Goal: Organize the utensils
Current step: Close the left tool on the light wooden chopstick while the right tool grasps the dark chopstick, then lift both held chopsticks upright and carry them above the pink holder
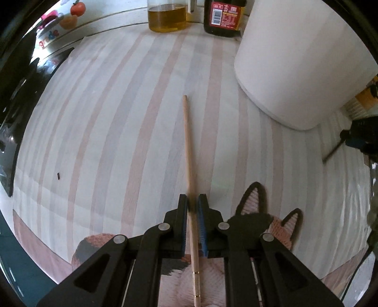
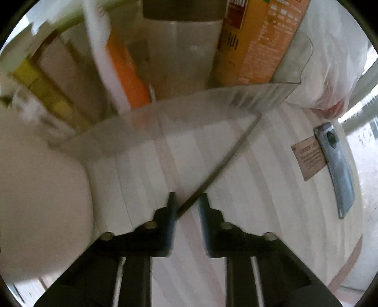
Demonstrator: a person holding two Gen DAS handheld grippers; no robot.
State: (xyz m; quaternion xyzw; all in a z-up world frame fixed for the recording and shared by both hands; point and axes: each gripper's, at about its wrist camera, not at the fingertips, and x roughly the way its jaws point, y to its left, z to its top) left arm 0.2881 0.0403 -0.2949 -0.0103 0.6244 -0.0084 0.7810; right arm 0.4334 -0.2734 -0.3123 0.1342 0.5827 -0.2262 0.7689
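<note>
The left gripper (image 1: 193, 203) has its two black jaws pinched nearly together on a wooden chopstick (image 1: 189, 153), which runs out ahead between the blue pads (image 1: 202, 226) over the striped tablecloth (image 1: 106, 141), its thicker ringed end trailing back under the tool. Just beyond and to the right of the chopstick's tip stands a tall white container (image 1: 300, 66), and at the far edge of the cloth sit a glass jar of golden oil (image 1: 167, 16) and a dark sauce bottle (image 1: 224, 19). A pink knitted piece with pointed, black-edged ears (image 1: 255, 200) lies under the gripper. The right gripper (image 2: 186, 200) stands with its jaws parted, a clear gap between them — a thin dark chopstick (image 2: 219, 165) slants up from beside the left finger (image 2: 171, 210) toward a clear plastic bin (image 2: 165, 122), though the blur hides whether it is gripped. Inside that bin stand an orange-labelled carton (image 2: 257, 42) and an orange-and-white item (image 2: 120, 66); a grey-blue opener (image 2: 335, 165) lies off to the right.
</note>
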